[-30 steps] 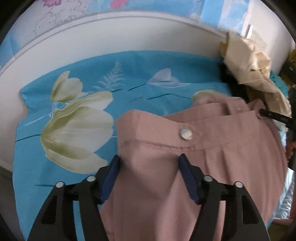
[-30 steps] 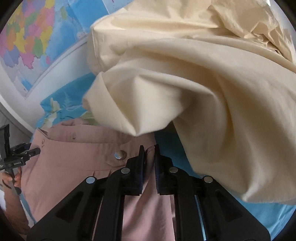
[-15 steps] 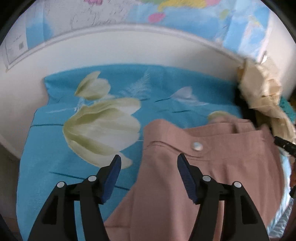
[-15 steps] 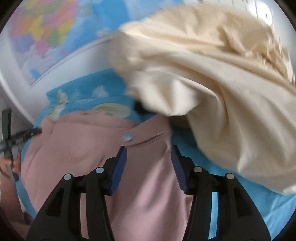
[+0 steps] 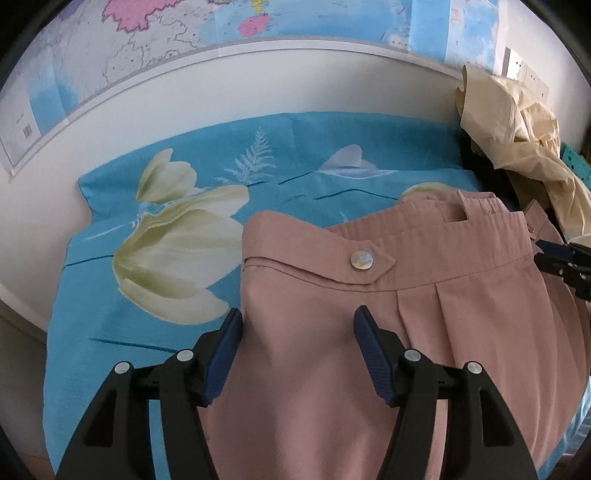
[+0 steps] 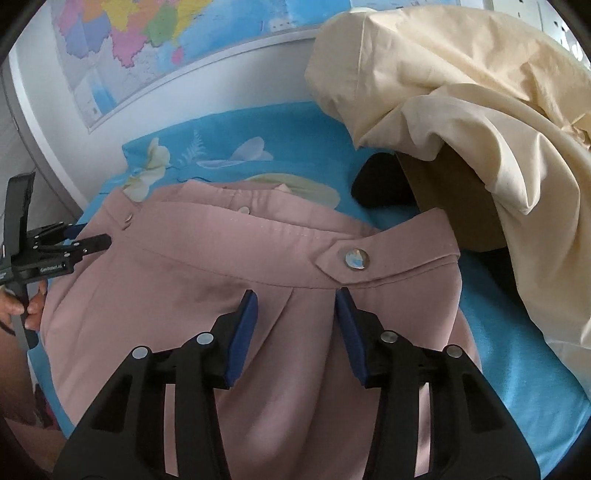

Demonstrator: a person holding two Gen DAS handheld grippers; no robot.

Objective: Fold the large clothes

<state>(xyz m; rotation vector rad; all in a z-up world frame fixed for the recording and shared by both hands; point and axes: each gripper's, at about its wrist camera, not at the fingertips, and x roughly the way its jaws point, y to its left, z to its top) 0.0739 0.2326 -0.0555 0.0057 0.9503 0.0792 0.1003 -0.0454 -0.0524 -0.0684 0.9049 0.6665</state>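
A dusty pink pair of trousers lies flat on a blue floral sheet, waistband toward the wall, with a silver button at each side. My left gripper is open and empty above the left waist area. My right gripper is open and empty just below the right button on the trousers. The left gripper also shows at the left edge of the right wrist view, and the right gripper at the right edge of the left wrist view.
A crumpled cream garment is heaped over a brown box at the right, with a black item beside it. A white wall with a map bounds the far side. The sheet's left edge drops off.
My right gripper was shut on the waistband a second ago and has opened and drawn back. My left gripper stayed open and shifted over the left waist.
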